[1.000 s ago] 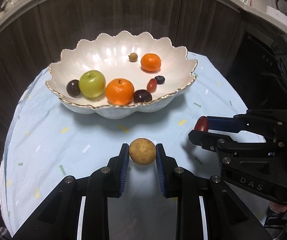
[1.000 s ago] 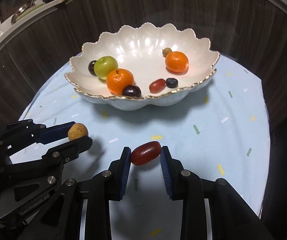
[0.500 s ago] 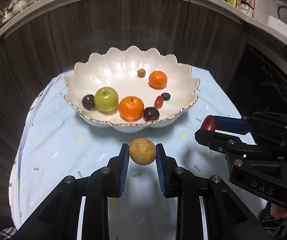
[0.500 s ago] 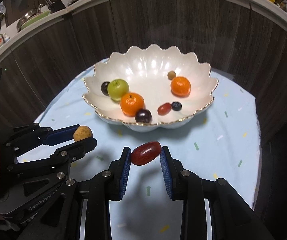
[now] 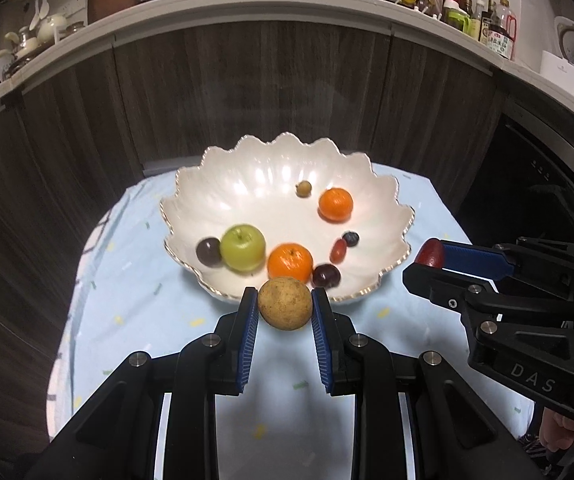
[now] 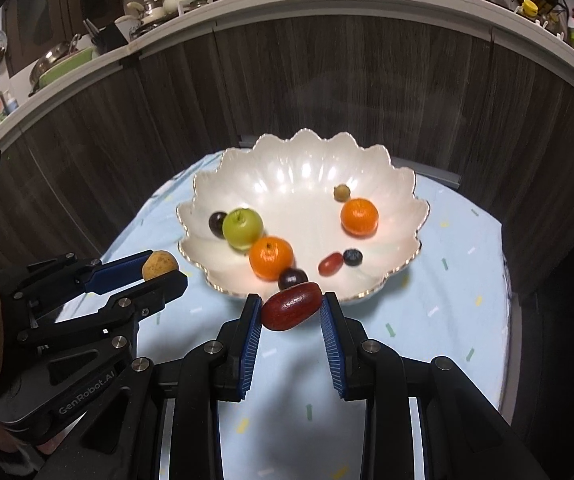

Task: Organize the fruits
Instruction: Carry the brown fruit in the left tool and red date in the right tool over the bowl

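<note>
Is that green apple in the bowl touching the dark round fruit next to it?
Cannot tell. In both wrist views the green apple overlaps the dark fruit, so no gap or contact shows.

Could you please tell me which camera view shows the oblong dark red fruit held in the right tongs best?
The right wrist view: the oblong dark red fruit sits central, its whole length clamped between the right tongs. The left wrist view shows only its rounded end poking past a blue pad at the right.
</note>
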Demonstrator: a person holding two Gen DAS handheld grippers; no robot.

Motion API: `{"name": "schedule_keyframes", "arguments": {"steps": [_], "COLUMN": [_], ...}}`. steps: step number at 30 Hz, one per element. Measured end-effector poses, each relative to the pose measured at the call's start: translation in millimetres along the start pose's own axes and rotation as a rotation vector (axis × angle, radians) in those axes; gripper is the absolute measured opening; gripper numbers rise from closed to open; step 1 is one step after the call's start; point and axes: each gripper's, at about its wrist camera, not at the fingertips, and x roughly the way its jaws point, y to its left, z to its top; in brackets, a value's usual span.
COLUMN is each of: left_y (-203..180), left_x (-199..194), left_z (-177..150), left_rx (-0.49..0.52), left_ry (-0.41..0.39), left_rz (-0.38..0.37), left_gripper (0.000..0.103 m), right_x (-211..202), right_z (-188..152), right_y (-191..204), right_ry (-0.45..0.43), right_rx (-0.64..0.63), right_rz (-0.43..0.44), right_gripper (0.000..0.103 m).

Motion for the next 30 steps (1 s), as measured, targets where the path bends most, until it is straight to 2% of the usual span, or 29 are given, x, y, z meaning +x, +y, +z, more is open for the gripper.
{"name": "schedule_keyframes", "arguments": {"steps": [12, 30], "left_y": [18, 25], "left_x": [10, 54], "left_z": [28, 63], "left_rx": [-0.005, 0.021], "left_ry": [-0.024, -0.025], "left_rz": [0.020, 0.017], "left_gripper": [0.027, 0.027], "right_x": [12, 47], "right_z": [31, 63], "right_y": [-2, -24], "right_ry": [-0.028, -0.040], "right_rx": [0.026, 0.063], "right_rz": [0.005, -0.024], "right_gripper": [0.031, 0.031]}}
